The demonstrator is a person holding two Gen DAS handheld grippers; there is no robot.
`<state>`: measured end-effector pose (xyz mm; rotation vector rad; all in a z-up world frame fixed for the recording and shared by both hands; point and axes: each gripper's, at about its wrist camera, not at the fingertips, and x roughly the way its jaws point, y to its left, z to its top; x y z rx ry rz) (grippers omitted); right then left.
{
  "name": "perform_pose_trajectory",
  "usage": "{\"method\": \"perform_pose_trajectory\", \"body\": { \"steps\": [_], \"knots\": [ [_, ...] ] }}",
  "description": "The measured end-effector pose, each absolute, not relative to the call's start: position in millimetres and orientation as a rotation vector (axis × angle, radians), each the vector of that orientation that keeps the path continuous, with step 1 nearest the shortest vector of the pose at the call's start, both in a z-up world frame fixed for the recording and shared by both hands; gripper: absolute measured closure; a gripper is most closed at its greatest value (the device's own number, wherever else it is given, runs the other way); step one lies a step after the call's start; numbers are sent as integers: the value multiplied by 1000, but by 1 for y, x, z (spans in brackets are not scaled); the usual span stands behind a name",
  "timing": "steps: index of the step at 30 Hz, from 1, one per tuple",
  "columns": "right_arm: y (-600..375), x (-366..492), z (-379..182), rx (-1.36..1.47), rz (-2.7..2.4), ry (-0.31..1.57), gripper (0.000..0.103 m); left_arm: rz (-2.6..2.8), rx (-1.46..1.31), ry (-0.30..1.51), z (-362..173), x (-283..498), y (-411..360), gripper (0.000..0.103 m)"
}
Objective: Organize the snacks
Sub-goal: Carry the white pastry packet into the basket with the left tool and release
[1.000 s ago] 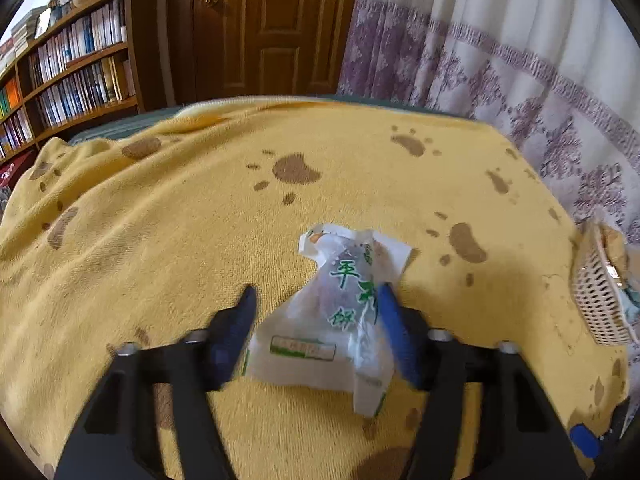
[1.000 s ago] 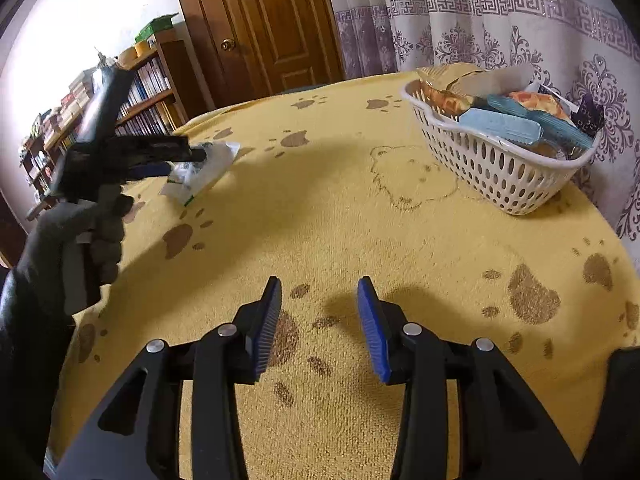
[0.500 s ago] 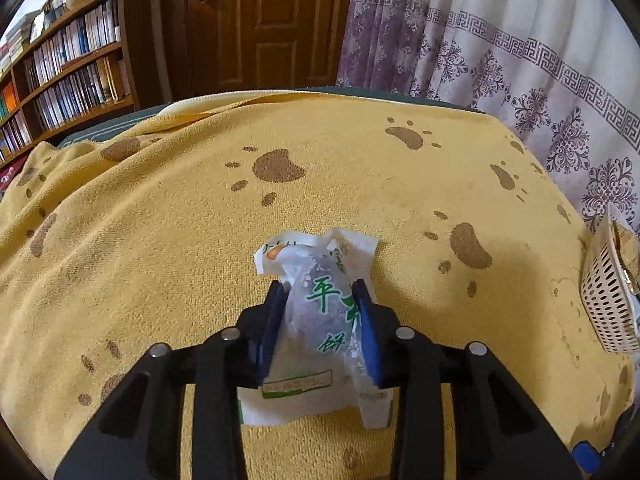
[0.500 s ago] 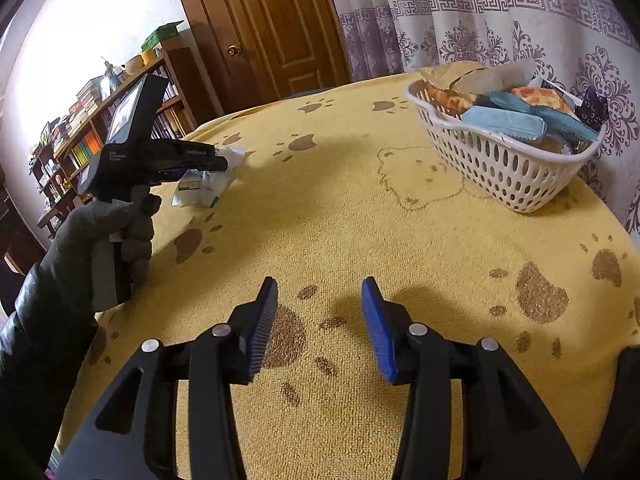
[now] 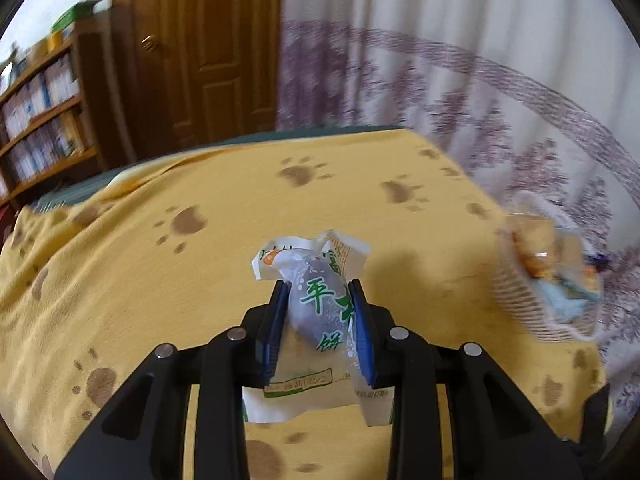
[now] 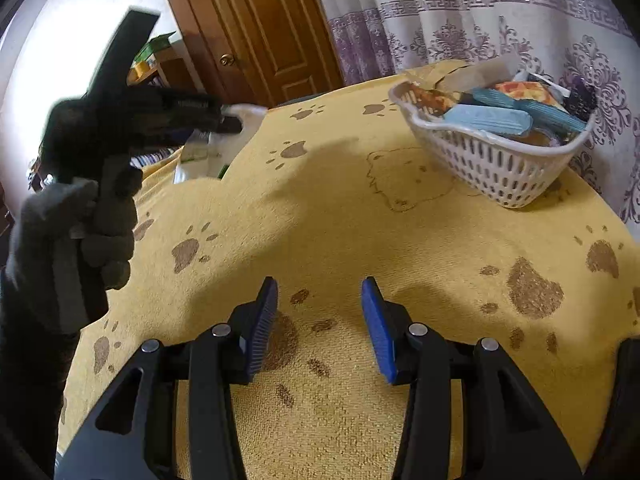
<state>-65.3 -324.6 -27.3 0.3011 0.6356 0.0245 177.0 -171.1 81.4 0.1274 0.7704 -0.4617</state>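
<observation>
A white snack packet (image 5: pixel 320 312) with green print is pinched between the blue pads of my left gripper (image 5: pixel 317 288), which is shut on it and holds it above the yellow paw-print cloth (image 5: pixel 160 280). In the right wrist view the same packet (image 6: pixel 212 152) hangs from the left gripper (image 6: pixel 226 122), carried by a gloved hand (image 6: pixel 80 232) at the left. The white slotted basket (image 6: pixel 500 160) full of snacks stands at the far right. My right gripper (image 6: pixel 319 286) hovers low over the cloth near the front, open, nothing between its pads.
The basket (image 5: pixel 524 304) shows blurred at the right of the left wrist view, near a patterned curtain (image 6: pixel 480 32). A wooden door (image 6: pixel 260 32) and a bookshelf (image 5: pixel 44 120) stand beyond the table's far edge. Bare cloth lies between the packet and the basket.
My left gripper shut on the snack packet, lifted it off the cloth and swung to the right toward the basket. The right gripper stayed in place, still open.
</observation>
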Motion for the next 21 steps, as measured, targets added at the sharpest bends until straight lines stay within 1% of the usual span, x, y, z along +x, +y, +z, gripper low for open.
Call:
{"method": "perform_pose_trajectory", "body": {
  "steps": [5,12,17,21],
  "knots": [
    [-335,-74,-25,342,3,592,58,-585,160,744,103,152,-221,72],
    [-345,-78,-25,397,4,588,58,-746,238,737,120,128,-292,72],
    [-354,-81,-27,444,0,586,58,-842,299,721,127,123,-336,72],
    [-358,-81,-26,468,1,586,58,-893,317,713,121,124,-363,71]
  ]
}}
